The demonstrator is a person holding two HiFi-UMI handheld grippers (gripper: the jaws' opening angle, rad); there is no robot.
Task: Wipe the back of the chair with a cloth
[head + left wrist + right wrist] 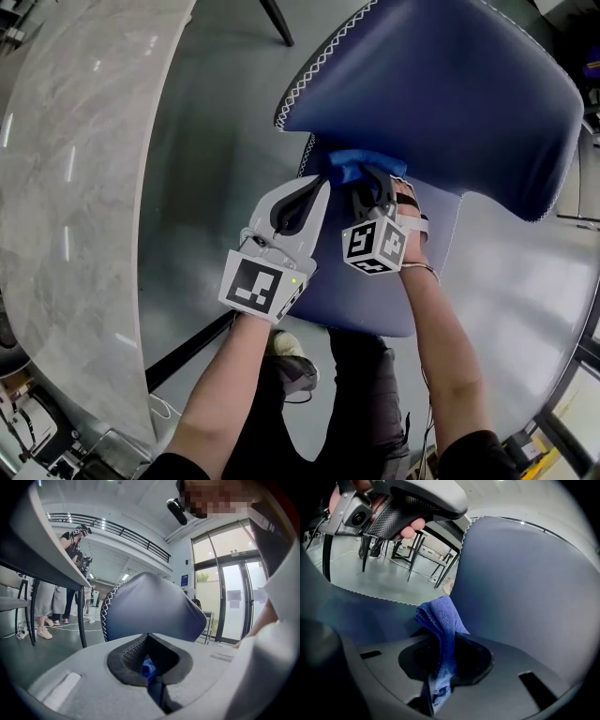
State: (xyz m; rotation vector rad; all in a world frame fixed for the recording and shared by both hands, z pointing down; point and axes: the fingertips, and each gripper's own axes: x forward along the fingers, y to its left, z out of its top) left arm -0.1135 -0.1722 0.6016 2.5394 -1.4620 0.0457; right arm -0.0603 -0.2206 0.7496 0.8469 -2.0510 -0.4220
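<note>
Grey floor (216,141) below; right hand-held gripper (370,192) is clamping blue cloth (440,616) against chair (450,84) back, left hand-held gripper (149,637) is sitting closed, possibly nipping cloth too.

Polished grey floor (216,141) with soft glare. At left, curved pale marble-patterned tabletop (75,187) on thin black legs (80,620). Beyond, tall glass doors (232,604) bright with daylight, below a dark mezzanine railing (122,534) and lit white ceiling. Further black-legged tables (424,550), loose cables (61,629) on the floor, people (69,550) standing at the table's far side.
</note>
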